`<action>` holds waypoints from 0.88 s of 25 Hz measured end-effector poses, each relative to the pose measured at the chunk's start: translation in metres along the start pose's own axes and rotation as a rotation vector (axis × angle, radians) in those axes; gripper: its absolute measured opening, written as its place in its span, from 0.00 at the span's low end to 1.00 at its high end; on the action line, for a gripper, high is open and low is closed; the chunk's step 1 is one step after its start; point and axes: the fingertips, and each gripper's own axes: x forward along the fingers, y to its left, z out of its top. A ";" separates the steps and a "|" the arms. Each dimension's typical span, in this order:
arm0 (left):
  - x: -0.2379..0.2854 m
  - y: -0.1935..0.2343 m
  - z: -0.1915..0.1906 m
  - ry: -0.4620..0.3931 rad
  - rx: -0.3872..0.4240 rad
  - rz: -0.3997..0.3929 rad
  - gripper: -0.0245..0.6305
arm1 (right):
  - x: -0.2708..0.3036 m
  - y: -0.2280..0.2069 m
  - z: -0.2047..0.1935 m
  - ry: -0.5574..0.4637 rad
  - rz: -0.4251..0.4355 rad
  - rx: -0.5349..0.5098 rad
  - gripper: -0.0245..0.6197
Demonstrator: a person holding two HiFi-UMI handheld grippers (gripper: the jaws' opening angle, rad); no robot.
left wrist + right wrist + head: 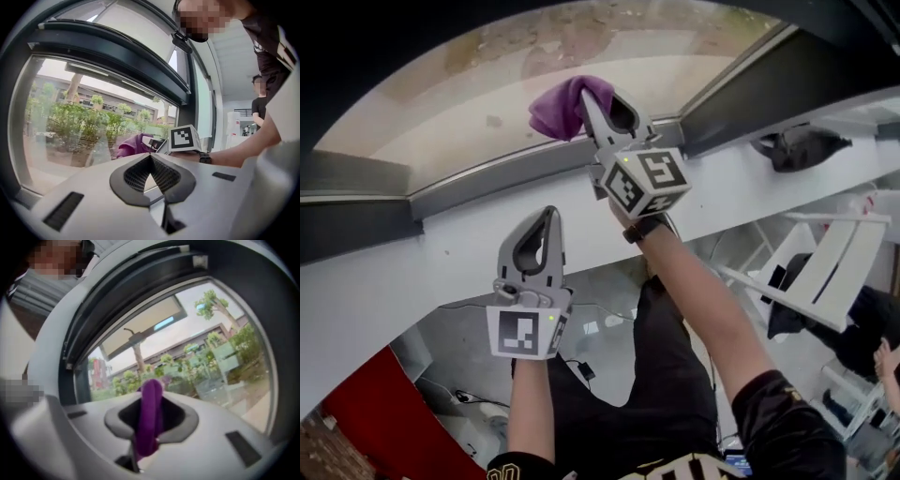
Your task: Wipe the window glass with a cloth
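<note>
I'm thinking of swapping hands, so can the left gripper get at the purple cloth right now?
Probably yes: nothing stands between the left gripper and the purple cloth. But its jaws are together, and the right gripper is clamped on the cloth.

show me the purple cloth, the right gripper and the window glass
purple cloth point(558, 111): head view, middle of the bunched fabric
right gripper point(591, 101): head view, between its jaw tips, shut on the cloth
window glass point(469, 103): head view, bare pane left of the cloth
</note>
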 end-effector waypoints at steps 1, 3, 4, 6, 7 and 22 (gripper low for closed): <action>0.013 -0.016 0.001 -0.003 0.004 -0.023 0.06 | -0.013 -0.030 0.006 -0.004 -0.056 0.015 0.15; 0.033 -0.043 0.001 -0.013 0.004 -0.055 0.06 | -0.041 -0.095 0.017 -0.019 -0.189 0.068 0.15; 0.041 -0.053 0.002 -0.018 0.000 -0.066 0.06 | -0.056 -0.128 0.022 -0.030 -0.260 0.101 0.15; 0.053 -0.071 0.001 -0.026 -0.010 -0.085 0.06 | -0.079 -0.179 0.031 -0.048 -0.368 0.135 0.15; 0.057 -0.078 0.000 -0.027 -0.011 -0.093 0.06 | -0.085 -0.193 0.035 -0.050 -0.389 0.128 0.15; -0.089 0.077 -0.004 0.040 -0.008 0.222 0.06 | 0.033 0.125 -0.085 0.168 0.149 0.033 0.15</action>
